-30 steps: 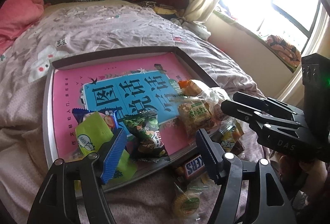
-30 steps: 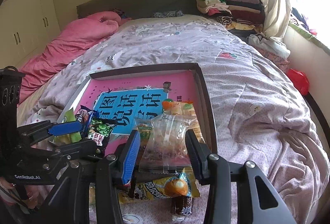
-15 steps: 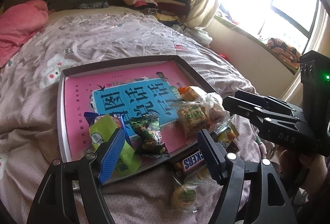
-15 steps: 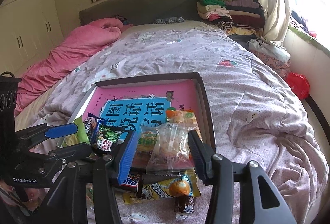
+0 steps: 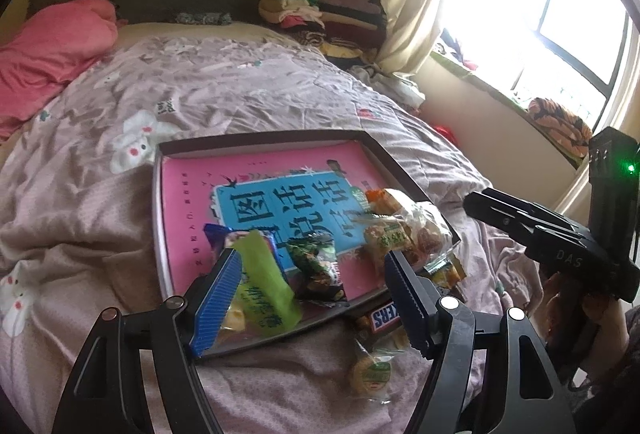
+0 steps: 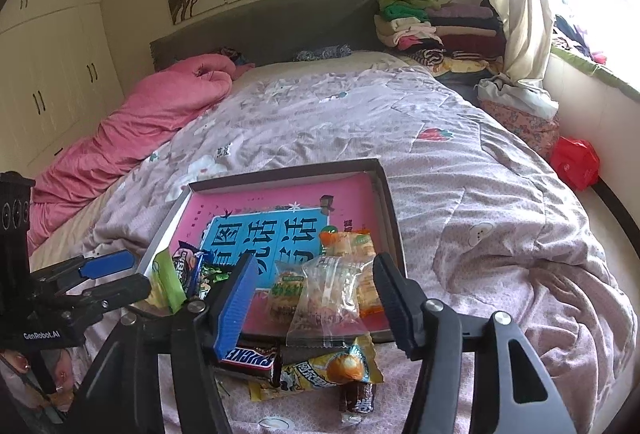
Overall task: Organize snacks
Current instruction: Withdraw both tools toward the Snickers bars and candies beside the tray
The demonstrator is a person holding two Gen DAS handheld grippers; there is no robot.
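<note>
Pink-lined tray: shallow, dark-rimmed box on the quilt, its floor covered by a pink and blue printed sheet; most snacks sit along its near edge.
Clear packet: crinkly see-through wrapper over pale biscuits, near right corner of the tray, overhanging the rim; it lies between the right gripper's jaws, which do not press on it.
Right gripper: jaws have just been opening and stand apart, empty; one blue ribbed pad, one black.
Left gripper: wide apart, holding nothing; the green packet and dark green wrapper lie in the tray beyond its jaws.
Loose snacks: Snickers bar, yellow packet and a small round biscuit lie on the quilt, outside the near rim.
Step, as I judge it: a packet set down, next pick pending.
Doing it well: clear the rim before reaching, take the stiff Snickers bar across its width, and pinch soft foil packets by a sealed edge so they do not slip.
Quilt: mauve, rumpled, soft, so things may tilt.
</note>
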